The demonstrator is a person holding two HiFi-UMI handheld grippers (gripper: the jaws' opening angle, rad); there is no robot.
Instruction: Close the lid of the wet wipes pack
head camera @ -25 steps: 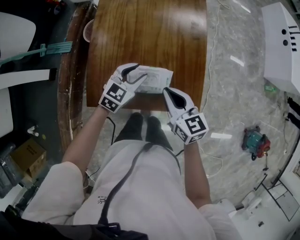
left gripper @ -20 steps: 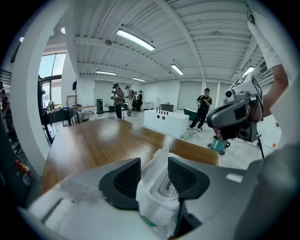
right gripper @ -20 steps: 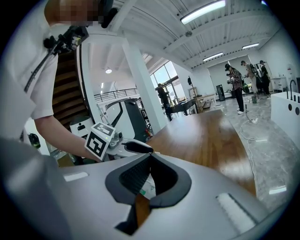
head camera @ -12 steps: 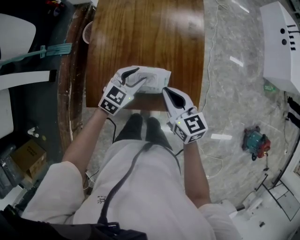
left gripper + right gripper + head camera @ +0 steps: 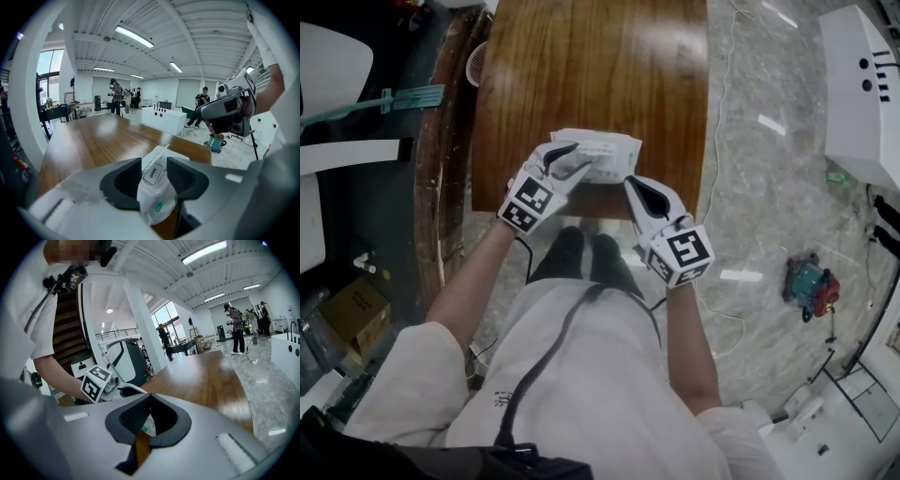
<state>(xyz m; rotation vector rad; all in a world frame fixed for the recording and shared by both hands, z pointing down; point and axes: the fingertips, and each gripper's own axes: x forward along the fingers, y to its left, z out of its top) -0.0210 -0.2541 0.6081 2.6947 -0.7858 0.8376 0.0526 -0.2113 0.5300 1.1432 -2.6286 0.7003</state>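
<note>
My left gripper [image 5: 154, 169]: jaws wide and closing, wet wipes pack [image 5: 153, 202] between the pads, its OPEN label [image 5: 152, 174] facing up. My right gripper [image 5: 150, 398]: tips pressed together, pinching the pack's near corner. The pack lies on the wooden table [image 5: 591, 66], at the edge nearest me, straight ahead of both tools.

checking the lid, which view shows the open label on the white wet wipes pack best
The left gripper view: the rectangular "OPEN" label on the white soft wet wipes pack faces the camera, close and readable. The head view shows the pack small, label unreadable. The right gripper view shows only a sliver.
</note>
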